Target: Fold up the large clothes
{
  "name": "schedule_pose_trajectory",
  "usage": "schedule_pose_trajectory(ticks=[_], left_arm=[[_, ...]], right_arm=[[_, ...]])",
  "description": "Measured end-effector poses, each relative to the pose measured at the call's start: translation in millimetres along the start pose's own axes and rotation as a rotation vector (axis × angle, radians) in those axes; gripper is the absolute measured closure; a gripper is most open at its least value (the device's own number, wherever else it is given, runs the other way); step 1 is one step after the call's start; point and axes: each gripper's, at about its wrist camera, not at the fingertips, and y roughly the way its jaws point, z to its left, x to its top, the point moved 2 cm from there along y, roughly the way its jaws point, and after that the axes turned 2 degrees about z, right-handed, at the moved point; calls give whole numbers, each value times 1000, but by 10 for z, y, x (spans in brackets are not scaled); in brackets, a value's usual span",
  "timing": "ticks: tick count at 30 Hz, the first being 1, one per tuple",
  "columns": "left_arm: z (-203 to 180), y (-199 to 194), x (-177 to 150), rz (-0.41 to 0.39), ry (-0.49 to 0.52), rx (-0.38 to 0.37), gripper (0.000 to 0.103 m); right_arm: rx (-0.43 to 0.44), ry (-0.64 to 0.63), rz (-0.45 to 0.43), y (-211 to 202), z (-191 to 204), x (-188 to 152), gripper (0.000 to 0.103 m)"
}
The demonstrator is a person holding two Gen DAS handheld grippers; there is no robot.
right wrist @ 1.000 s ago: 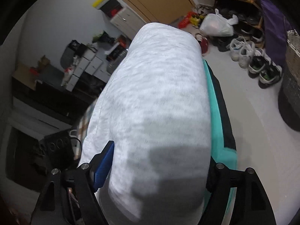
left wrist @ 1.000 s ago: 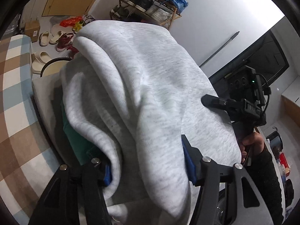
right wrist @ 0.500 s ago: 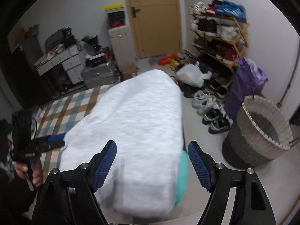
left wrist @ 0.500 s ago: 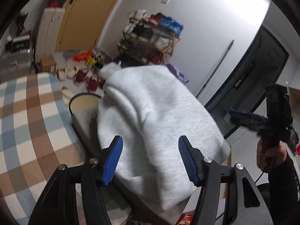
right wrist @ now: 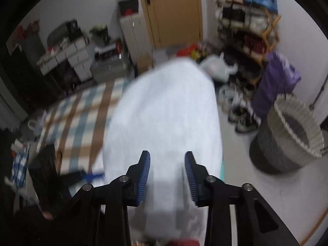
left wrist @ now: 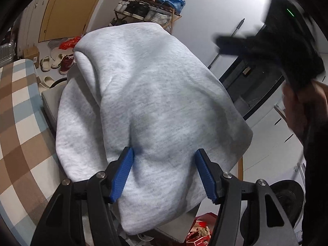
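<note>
The left gripper presses open fingers into the folded grey garment, seemingly flattening it; the right gripper, its fingers just closing, holds nothing.

walls white | door wooden | shoe rack | wicker basket

Rack: wooden shoe rack by wall
Basket: round woven basket on floor
Door: tan wooden door

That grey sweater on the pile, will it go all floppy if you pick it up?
Probably floppy: the grey sweater sags in soft rounded folds and droops past its support. It looks thick, so likely a bit heavy. The fuzzy knit should not slip easily.
</note>
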Motion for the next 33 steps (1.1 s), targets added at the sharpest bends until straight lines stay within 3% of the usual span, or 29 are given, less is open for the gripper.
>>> schedule_pose_trajectory(ticks=[2, 4, 8, 12, 14, 16, 18, 20, 22, 25, 27, 29, 33], left_arm=[[-13, 22, -5, -6, 16, 5, 46], [-13, 0, 8, -10, 16, 0, 46], [30, -146, 14, -30, 5, -38, 46], [116, -212, 102, -7, -20, -91, 46], [133, -348, 142, -19, -32, -64, 46], [108, -523, 157, -56, -27, -42, 46], [31, -748, 154, -98, -11, 11, 46], [-68, -923, 131, -131, 8, 57, 45], [-186, -1072, 82, -167, 40, 121, 42], [-383, -1247, -55, -218, 98, 228, 29], [-501, -1398, -177, -266, 116, 273, 25], [-626, -1547, -275, -306, 125, 312, 19], [-753, -1647, -468, -375, 170, 405, 13]], right_arm=[[-6, -6, 44, 288, 133, 308, 70], [-117, -86, 93, 727, 289, 528, 71], [-288, -122, 229, 1597, 253, 516, 68], [-287, -98, 239, 1580, 197, 562, 67], [-245, -106, 185, 1292, 248, 565, 69], [-242, -82, 49, 826, 282, 464, 67], [-173, -13, -89, 284, 345, 227, 54], [-118, 40, -215, -204, 415, -147, 30], [-99, 71, -315, -548, 522, -526, 26], [-103, 131, -432, -921, 718, -1140, 12], [-116, 137, -488, -1072, 864, -1416, 11], [-163, 126, -538, -1239, 1020, -1684, 1], [-246, 144, -649, -1505, 1236, -2098, 0]])
